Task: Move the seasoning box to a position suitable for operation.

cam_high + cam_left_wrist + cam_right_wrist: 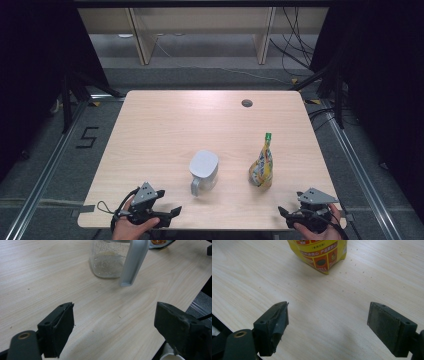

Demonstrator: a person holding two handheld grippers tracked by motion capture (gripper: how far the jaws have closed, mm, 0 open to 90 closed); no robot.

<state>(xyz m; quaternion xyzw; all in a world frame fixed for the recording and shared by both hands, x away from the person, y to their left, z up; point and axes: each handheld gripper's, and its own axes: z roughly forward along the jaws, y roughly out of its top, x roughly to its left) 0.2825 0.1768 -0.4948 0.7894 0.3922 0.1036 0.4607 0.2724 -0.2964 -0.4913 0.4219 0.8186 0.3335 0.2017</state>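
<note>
Pale wood table (165, 125) carries a clear lidded pitcher (204, 171) with a grey handle at its middle and a yellow snack bag (262, 167) standing upright to the right of it. At the near edge, the left gripper (170, 214) and right gripper (286, 215) rest in a person's hands, fingers (58, 328) spread wide, holding nothing.

I see a pale wood-grain table top (165, 125) with a smooth matt finish, speckled with fine crumbs near my right gripper (328, 326). The clear jug (108, 261) looks like glass or transparent plastic, dusty inside, with a smooth grey plastic handle (133, 262) and a matt grey lid (204, 164). The yellow printed pouch (320, 252) has a glossy, creased film. My left gripper (113, 326) has matt black plastic jaws, their faces scuffed and rough
</note>
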